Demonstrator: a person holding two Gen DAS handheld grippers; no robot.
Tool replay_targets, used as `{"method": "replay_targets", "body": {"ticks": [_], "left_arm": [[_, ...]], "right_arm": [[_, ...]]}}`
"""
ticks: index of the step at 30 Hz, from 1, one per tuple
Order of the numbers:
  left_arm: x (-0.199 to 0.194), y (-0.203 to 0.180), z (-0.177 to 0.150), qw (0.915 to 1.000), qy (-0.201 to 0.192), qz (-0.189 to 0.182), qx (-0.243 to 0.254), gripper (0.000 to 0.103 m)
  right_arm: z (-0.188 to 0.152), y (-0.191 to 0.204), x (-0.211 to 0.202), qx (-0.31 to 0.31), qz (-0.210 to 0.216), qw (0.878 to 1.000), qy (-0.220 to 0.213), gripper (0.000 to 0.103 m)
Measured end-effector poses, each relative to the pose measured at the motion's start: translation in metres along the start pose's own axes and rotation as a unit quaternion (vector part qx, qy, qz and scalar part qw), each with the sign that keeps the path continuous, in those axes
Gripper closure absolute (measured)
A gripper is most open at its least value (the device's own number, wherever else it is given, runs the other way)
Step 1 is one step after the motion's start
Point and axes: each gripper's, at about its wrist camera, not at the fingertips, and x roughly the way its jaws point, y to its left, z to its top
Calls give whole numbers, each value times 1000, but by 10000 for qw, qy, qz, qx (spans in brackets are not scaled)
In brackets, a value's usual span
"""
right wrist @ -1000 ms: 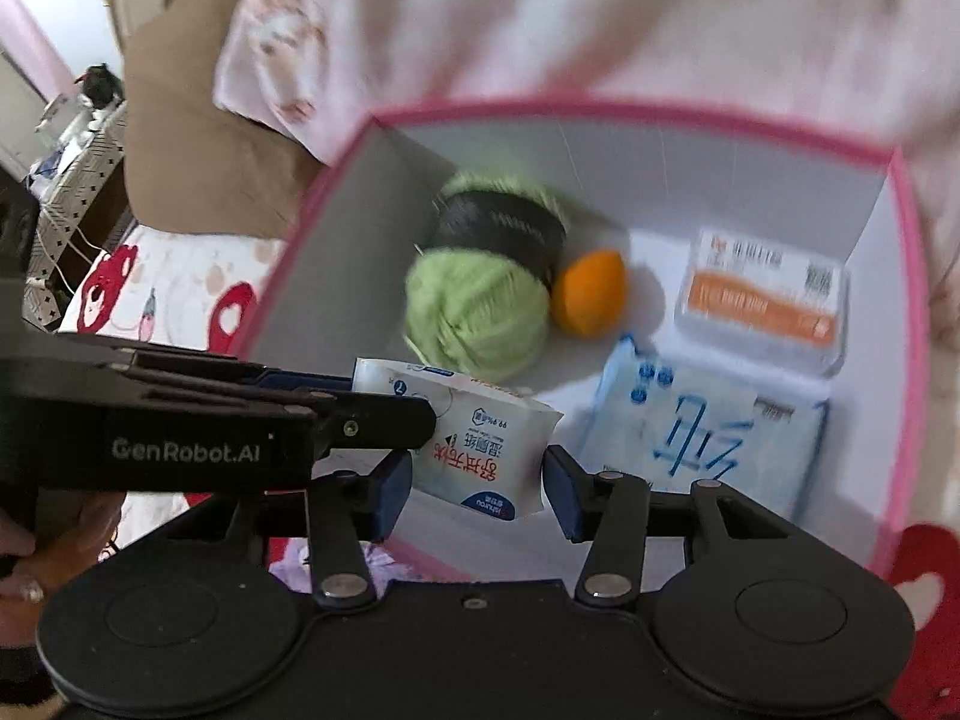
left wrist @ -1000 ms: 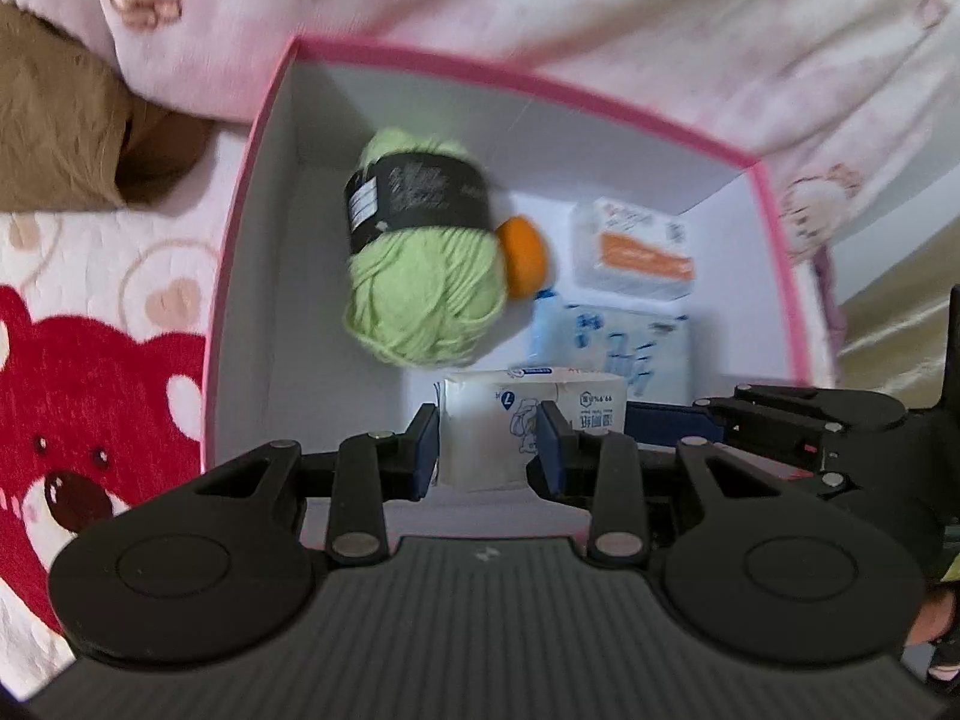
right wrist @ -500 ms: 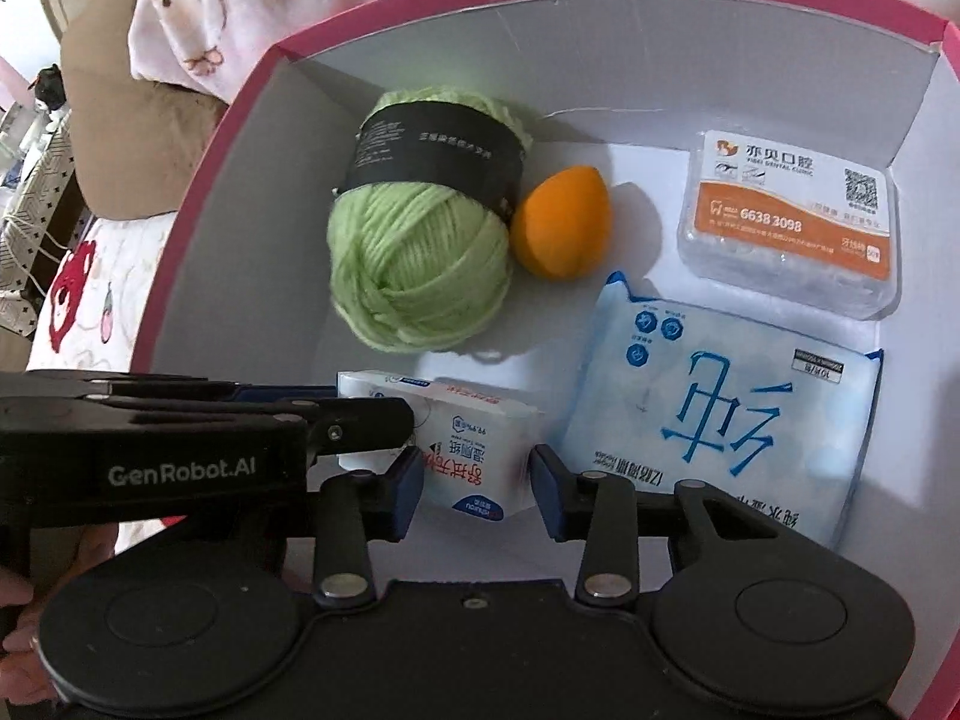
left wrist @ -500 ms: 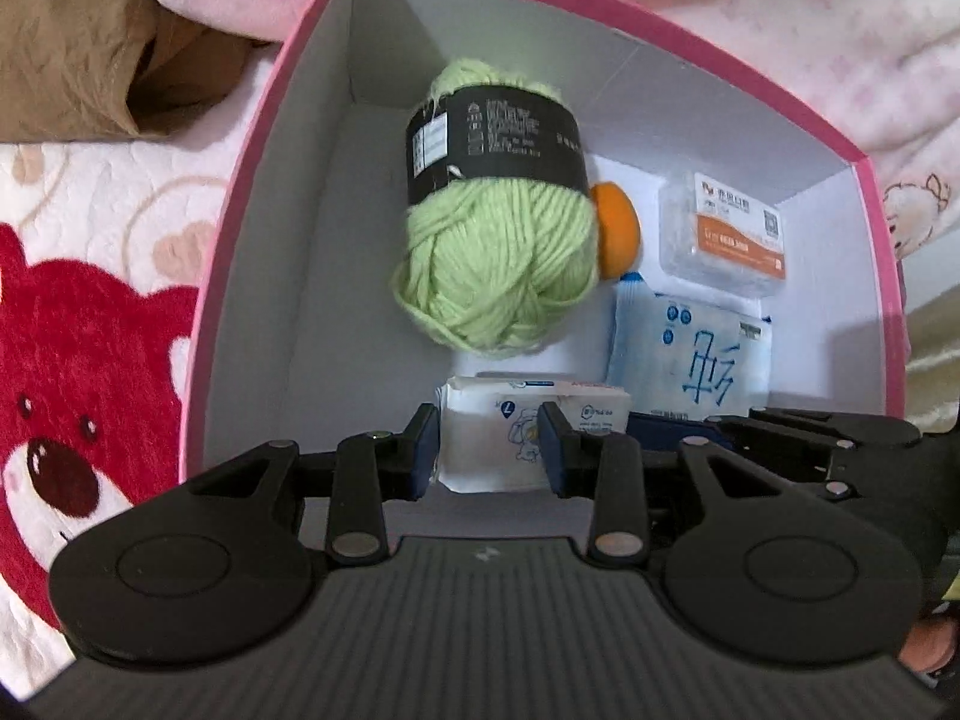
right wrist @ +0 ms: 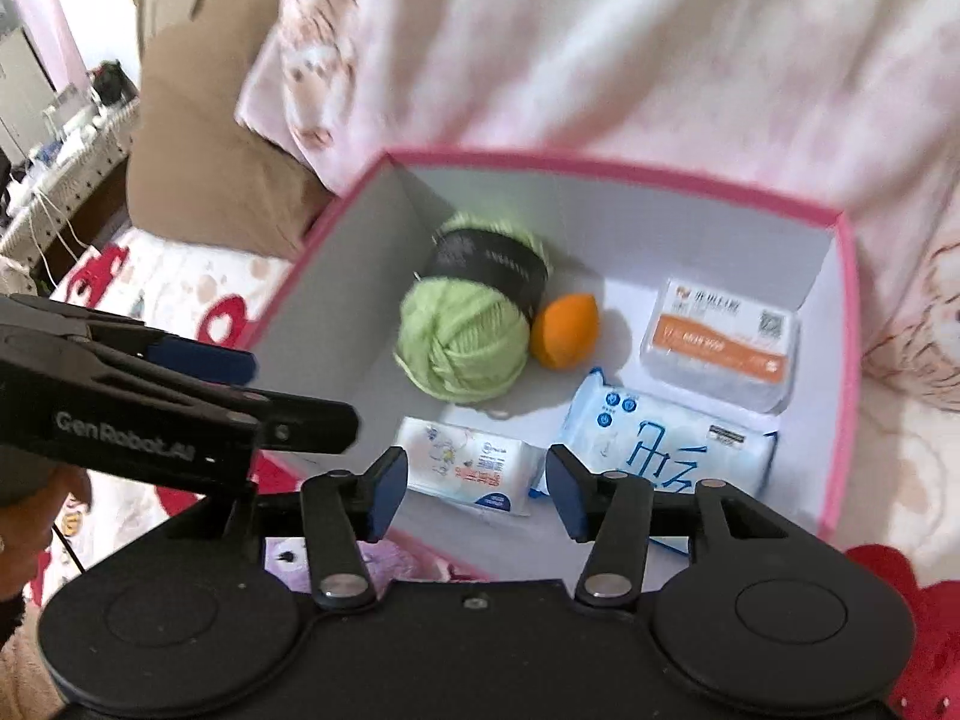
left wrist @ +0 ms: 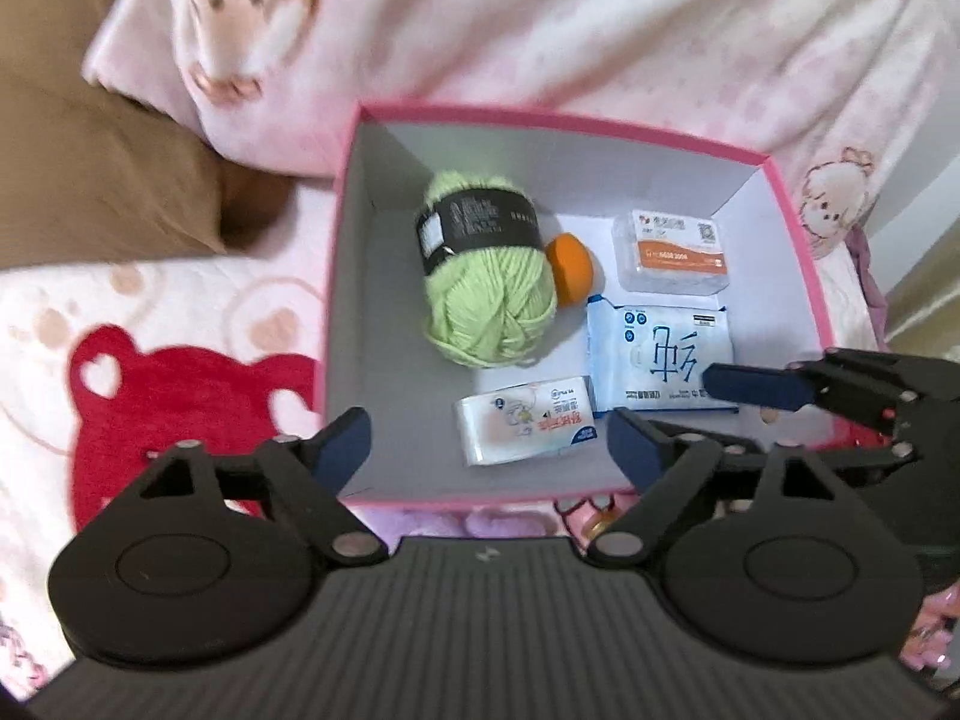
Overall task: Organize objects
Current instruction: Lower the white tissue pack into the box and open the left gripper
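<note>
A pink-rimmed box (left wrist: 570, 120) (right wrist: 600, 165) holds green yarn (left wrist: 486, 294) (right wrist: 462, 348), an orange sponge (left wrist: 573, 267) (right wrist: 564, 330), an orange-labelled clear case (left wrist: 672, 252) (right wrist: 720, 342) and a blue-white wipes pack (left wrist: 660, 360) (right wrist: 666, 444). A small tissue pack (left wrist: 528, 420) (right wrist: 462, 468) lies flat on the box floor near the front wall. My left gripper (left wrist: 489, 444) hovers above it, jaws opening wide, pads off the pack. My right gripper (right wrist: 477, 495) hangs over the same pack, jaws opening, not touching it. Each gripper shows at the edge of the other's view.
The box rests on a bed cover with red bear prints (left wrist: 180, 396). A pink quilt (left wrist: 540, 18) is bunched behind the box, and a brown cushion (left wrist: 90, 168) lies at the back left. A shelf with cables (right wrist: 54, 138) stands far left.
Both grippers let go of the small tissue pack and lifted back from the box. The pack now lies on the box floor. Both pairs of jaws stand wider.
</note>
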Motion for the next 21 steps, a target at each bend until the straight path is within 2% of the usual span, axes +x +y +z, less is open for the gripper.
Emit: {"method": "replay_targets", "body": {"ticks": [5, 8, 14, 21], "left_arm": [[-47, 6, -11, 9994, -174, -77, 272, 12], [-73, 10, -21, 9990, -281, -123, 311, 12], [-118, 18, -38, 9972, -501, -471, 298, 12], [-153, 22, -60, 9950, -684, -613, 384, 12]], "right_arm": [[-7, 21, -41, -166, -92, 9989, -422, 36], [-11, 35, -64, -242, -92, 9981, -560, 33], [-20, 68, -99, -560, -199, 9963, -613, 30], [-39, 104, -133, -865, -308, 9936, -657, 22]]}}
